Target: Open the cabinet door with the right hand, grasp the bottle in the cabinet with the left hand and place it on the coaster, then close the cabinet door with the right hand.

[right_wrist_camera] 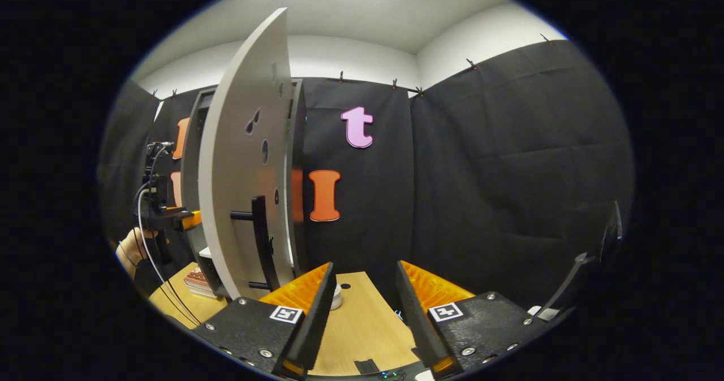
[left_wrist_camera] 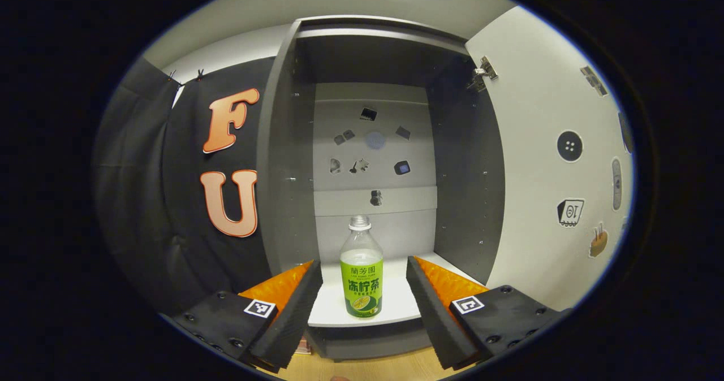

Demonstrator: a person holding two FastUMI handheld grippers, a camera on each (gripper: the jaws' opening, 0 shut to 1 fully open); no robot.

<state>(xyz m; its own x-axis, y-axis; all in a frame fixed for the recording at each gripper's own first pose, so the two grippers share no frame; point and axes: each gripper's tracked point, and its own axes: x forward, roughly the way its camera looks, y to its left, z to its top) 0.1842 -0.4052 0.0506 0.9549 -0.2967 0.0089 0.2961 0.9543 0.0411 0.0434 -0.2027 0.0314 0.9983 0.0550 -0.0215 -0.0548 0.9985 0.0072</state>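
The bottle (left_wrist_camera: 361, 268) stands upright on the white shelf (left_wrist_camera: 334, 304) inside the open cabinet (left_wrist_camera: 283, 160), a clear bottle with a green label and no cap on its neck (the label is left unread). In the left gripper view the left gripper (left_wrist_camera: 364, 299) has its fingers spread wide, one on each side of the bottle, apart from it and gripping nothing. The cabinet door (left_wrist_camera: 537, 172) is swung open to the right, with stickers on its inner face and a hinge (left_wrist_camera: 482, 74) at its top corner. More stickers dot the cabinet's back panel.

In the right gripper view the door (right_wrist_camera: 237, 189) is seen edge-on with its black handle (right_wrist_camera: 260, 239). The right gripper (right_wrist_camera: 362, 307) is wide open and empty over the wooden table (right_wrist_camera: 362, 324), near the handle but not touching it. Far left, a hand (right_wrist_camera: 133, 245) holds the other gripper (right_wrist_camera: 161, 211) at the cabinet's opening.
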